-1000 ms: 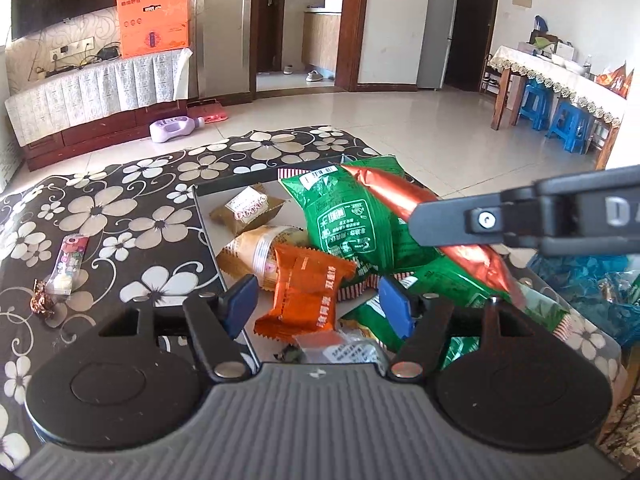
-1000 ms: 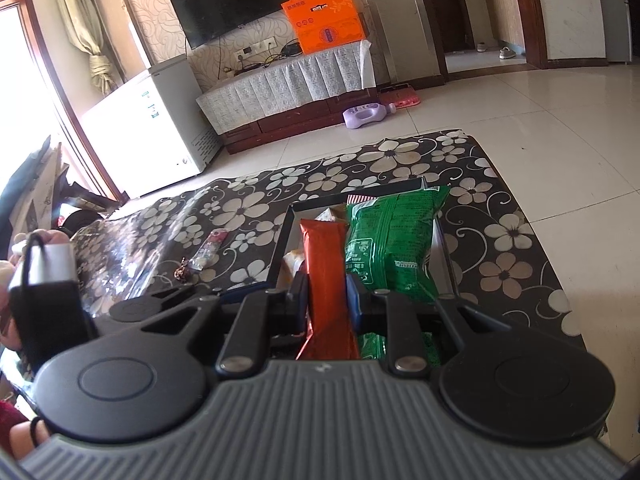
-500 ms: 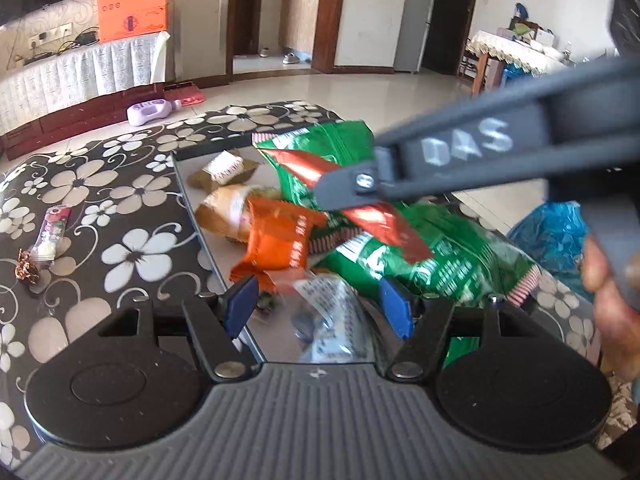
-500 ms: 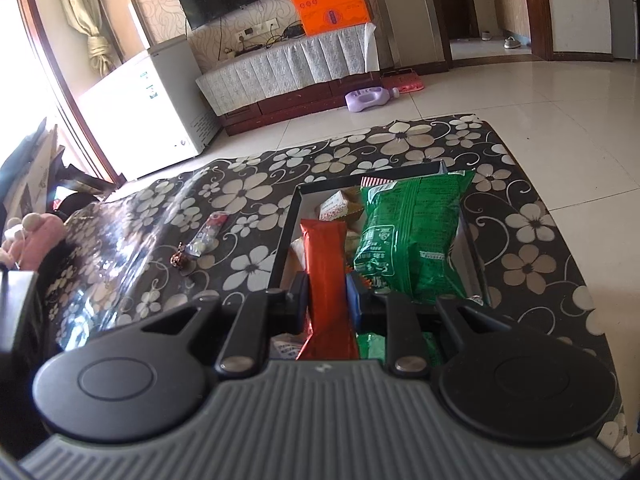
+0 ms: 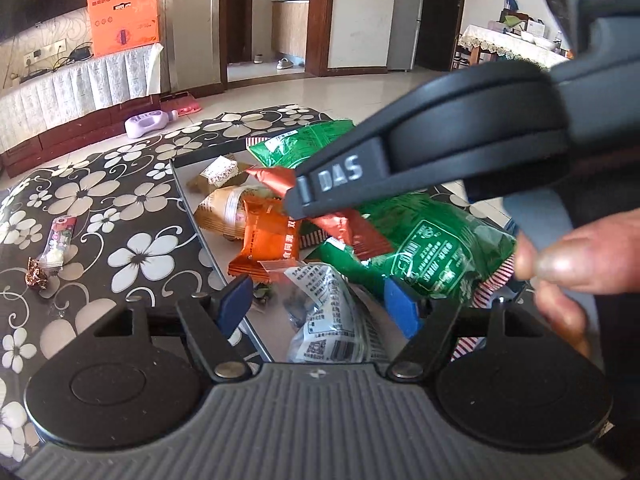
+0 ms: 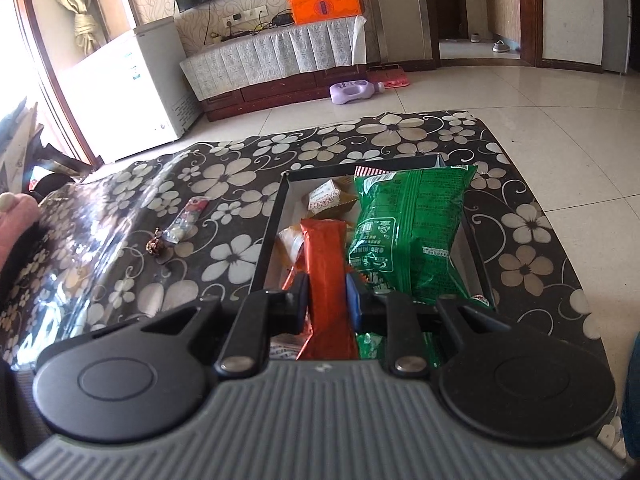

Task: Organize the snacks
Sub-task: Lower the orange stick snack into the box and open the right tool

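Red-orange foil stick pack [image 6: 326, 280] sits clamped between the two pads of the right gripper [image 6: 327, 300], its length pointing away over a black-rimmed tray [image 6: 276, 216] on a flower-patterned table [image 6: 224, 184]. From the left wrist camera, that pack [image 5: 352, 232] hangs above the tray's pile: an orange packet [image 5: 266, 240], a tan pastry [image 5: 224, 210], green bags [image 5: 436, 248]. The left gripper [image 5: 316, 306] hovers low over a clear printed packet [image 5: 328, 320], its jaws widening and pressing on nothing. The right gripper's arm crosses in front of the green bags, with a hand [image 5: 568, 272] at the right edge. Two small sweets [image 5: 52, 248] lie on the table left of the tray.
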### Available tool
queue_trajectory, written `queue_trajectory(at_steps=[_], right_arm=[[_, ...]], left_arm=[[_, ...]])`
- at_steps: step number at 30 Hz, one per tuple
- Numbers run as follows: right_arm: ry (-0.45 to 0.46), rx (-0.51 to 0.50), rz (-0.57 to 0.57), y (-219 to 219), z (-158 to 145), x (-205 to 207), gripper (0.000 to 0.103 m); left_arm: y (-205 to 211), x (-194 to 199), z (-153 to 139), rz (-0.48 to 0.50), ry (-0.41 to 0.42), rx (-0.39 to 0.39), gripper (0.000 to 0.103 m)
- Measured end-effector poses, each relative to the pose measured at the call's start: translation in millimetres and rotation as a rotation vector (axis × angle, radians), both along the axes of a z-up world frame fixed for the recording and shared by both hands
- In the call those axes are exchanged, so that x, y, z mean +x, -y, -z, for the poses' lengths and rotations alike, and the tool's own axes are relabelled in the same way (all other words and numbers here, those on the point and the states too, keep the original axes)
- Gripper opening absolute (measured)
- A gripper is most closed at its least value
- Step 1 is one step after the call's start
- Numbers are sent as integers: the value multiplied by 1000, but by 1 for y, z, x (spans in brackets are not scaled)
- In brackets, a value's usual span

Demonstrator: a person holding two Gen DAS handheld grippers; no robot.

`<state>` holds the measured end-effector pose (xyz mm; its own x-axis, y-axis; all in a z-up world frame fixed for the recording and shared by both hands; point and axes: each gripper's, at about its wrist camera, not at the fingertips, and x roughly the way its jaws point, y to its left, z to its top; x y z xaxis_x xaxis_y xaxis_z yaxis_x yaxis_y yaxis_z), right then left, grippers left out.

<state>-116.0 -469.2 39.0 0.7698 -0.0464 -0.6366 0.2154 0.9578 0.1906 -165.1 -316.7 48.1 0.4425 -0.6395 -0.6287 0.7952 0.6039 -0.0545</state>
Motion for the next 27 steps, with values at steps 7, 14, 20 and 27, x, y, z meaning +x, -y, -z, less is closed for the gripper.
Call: queue_trajectory(at_steps=[7,14,20,27], right_arm=[[-27,24,13,-1,2,2,27],[123,100,63,9,-14,-12,33],[221,182,92,16,-23,-17,36],[206,170,27,-1,-23,-5,36]], left_arm=[[-6,2,0,-19,-4,8,81],[-10,7,0,-35,-5,4,81],[-17,11,-2,-51,-2,-2,81],[-30,15,-5,-66,-4,-11,81]])
